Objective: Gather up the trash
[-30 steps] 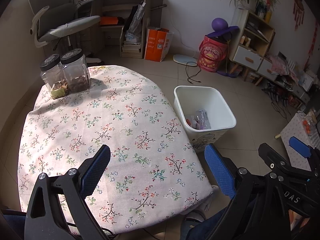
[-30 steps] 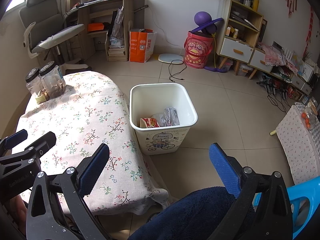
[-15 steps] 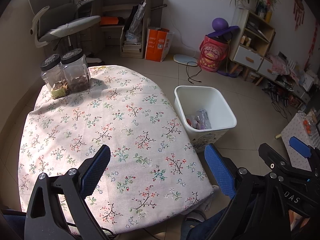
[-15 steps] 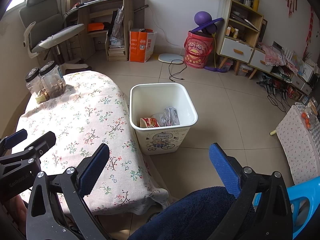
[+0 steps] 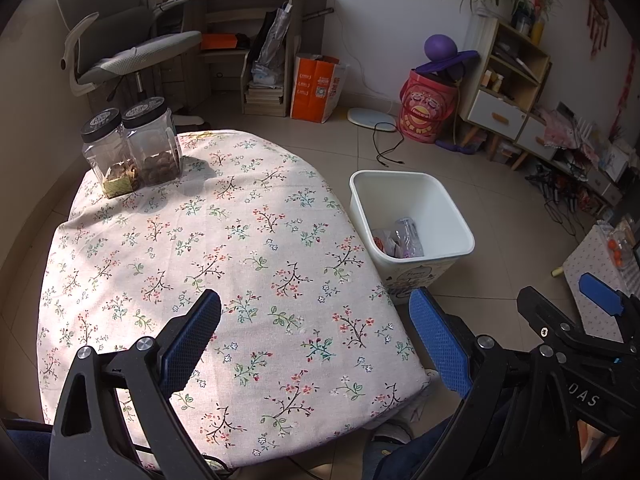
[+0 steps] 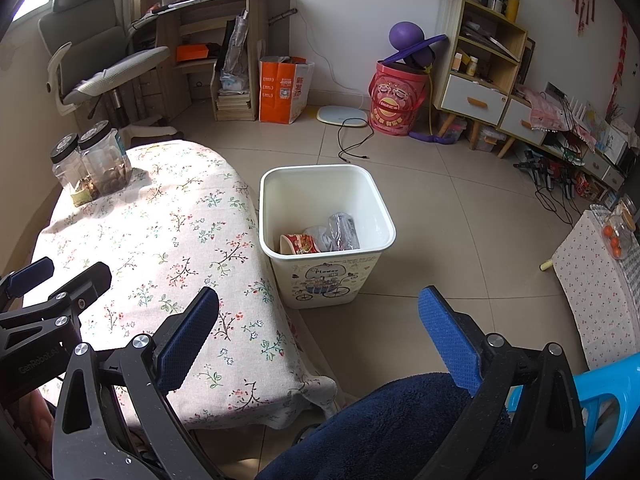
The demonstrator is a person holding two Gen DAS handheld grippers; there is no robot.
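Right now my left gripper [image 5: 314, 340] and right gripper [image 6: 320, 332] both hang spread wide with nothing between the pads, low over the near edge of the floral tablecloth [image 5: 224, 240]. Beside the table, the white bin [image 6: 326, 216] stands on the floor (a red cup [image 6: 298, 244] and crumpled plastic [image 6: 342, 232] lie inside).

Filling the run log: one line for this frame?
left gripper: open, empty | right gripper: open, empty | white trash bin: holds crumpled plastic bottle, paper cup

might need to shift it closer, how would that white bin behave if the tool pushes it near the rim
The white bin probably slides easily: smooth tile floor, and only a cup and crumpled plastic inside, so it looks light. It is tall and nearly empty, so a rim-height push may tip it.
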